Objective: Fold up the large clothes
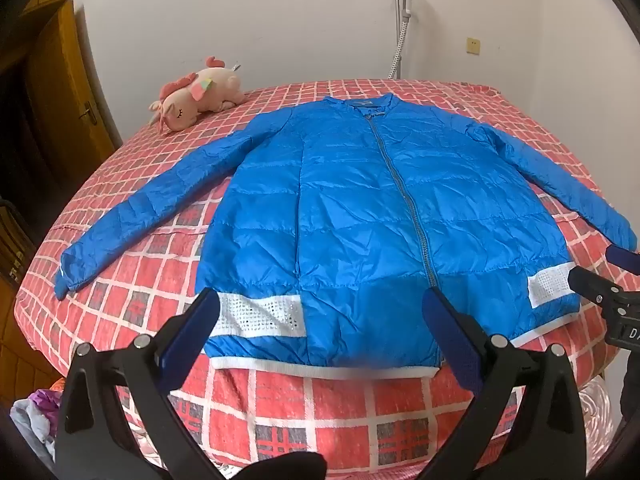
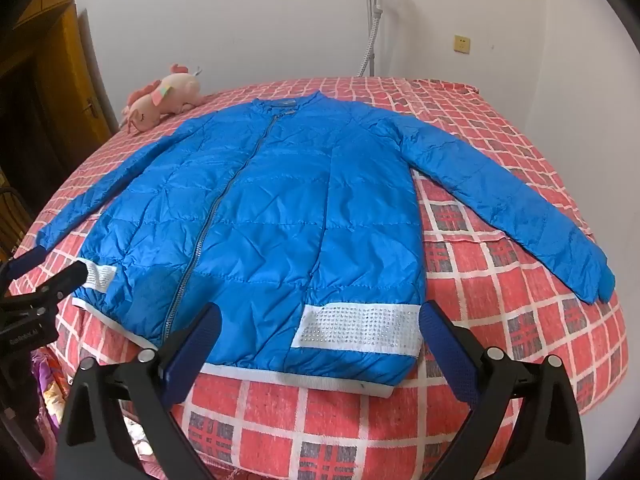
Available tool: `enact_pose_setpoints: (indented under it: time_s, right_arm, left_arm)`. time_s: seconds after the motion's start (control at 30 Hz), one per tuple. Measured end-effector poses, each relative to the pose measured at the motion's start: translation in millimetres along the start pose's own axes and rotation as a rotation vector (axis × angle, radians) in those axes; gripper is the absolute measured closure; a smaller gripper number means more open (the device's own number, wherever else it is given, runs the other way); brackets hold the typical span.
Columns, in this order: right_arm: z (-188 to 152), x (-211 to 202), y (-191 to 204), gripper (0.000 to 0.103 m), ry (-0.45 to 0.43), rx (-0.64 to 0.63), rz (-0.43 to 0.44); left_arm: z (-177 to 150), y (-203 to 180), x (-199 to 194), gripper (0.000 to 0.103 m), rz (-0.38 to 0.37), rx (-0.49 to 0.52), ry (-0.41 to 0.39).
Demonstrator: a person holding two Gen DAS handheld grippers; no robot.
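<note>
Both tongs, as we hold them, stand spread wide and grip nothing: left tongs (image 1: 320,336) hover over the hem at 6 o'clock in the left wrist view; right tongs (image 2: 320,340) likewise in the right wrist view, above the hem's right end.

Item: blue jacket (image 1: 360,220), quilted, zipped shut, lying flat and face up on the bed (image 1: 320,412), collar toward 12 o'clock, hem toward 6 o'clock. We count both sleeves spread outward, one toward 8 o'clock (image 1: 152,208), the other toward 4 o'clock (image 2: 520,204). White studded panels (image 2: 360,326) sit at each lower corner; a white ribbed band edges the hem.

Item: red checked bedcover, beneath the jacket.

Item: pink plush toy (image 1: 196,94), on the bed at 10 o'clock, apart from the jacket.

Item: wall socket (image 1: 473,45), at 1 o'clock.
</note>
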State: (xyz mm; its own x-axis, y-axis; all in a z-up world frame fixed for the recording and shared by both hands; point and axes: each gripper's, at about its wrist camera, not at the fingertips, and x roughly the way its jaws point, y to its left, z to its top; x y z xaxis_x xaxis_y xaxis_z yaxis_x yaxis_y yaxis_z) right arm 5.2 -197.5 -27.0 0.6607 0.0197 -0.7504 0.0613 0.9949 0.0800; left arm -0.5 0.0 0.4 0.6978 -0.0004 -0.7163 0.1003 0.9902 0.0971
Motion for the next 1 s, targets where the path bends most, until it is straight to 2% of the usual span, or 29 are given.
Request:
enact_pose_setpoints:
  time_s: [1.0]
  right_arm:
    - [0.4, 2.1, -1.2, 0.004, -0.002, 0.004, 0.002]
  left_arm:
    - [1.0, -0.3, 0.4, 0.003, 0.000, 0.002, 0.008]
